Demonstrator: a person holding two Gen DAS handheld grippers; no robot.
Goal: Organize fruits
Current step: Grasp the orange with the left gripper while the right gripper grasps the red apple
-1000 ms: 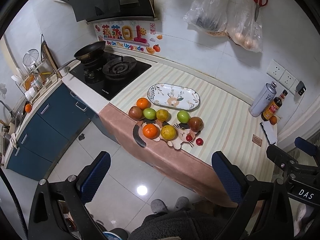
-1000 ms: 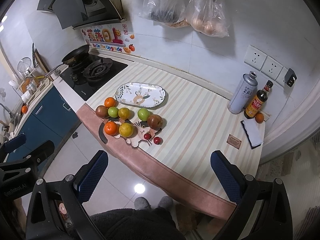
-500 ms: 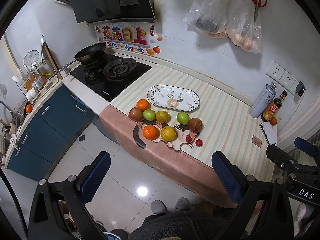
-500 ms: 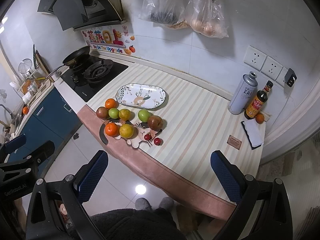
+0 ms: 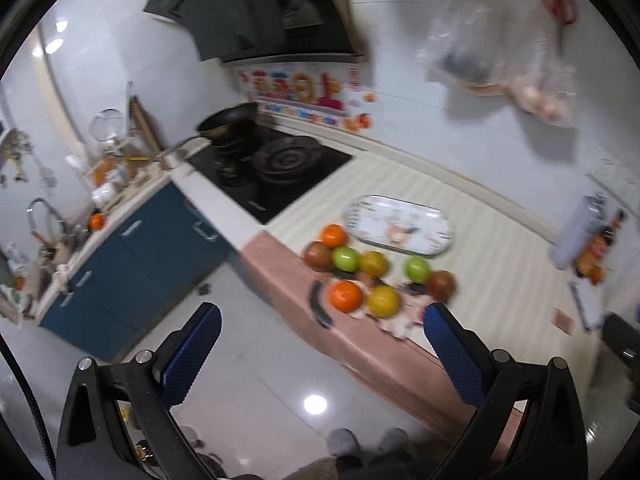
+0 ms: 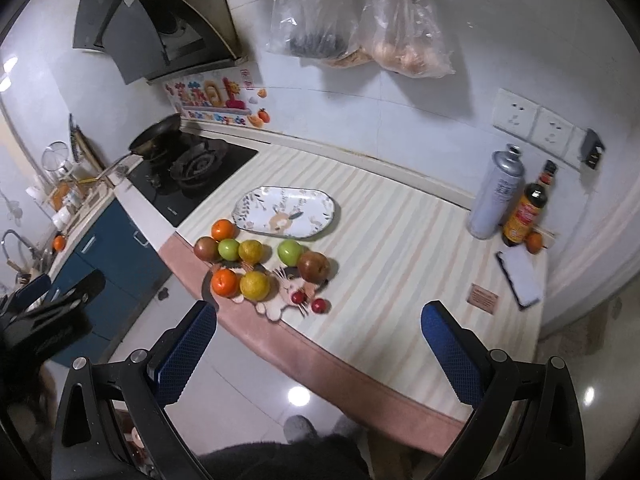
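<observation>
Two grippers, left gripper (image 5: 320,350) and right gripper (image 6: 318,346), hang wide-jawed and empty short of the counter. Fruits (image 6: 256,262) cluster beside the oval plate (image 6: 286,211). Only the right view shows two small red fruits (image 6: 308,302); the left view has blurred and swung toward the stove (image 5: 276,166).

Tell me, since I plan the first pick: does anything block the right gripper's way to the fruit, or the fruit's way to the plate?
Nothing visible does. The right gripper hangs open above the counter edge, the fruits lie bare ahead, and the empty plate sits just behind them with no object between.
</observation>
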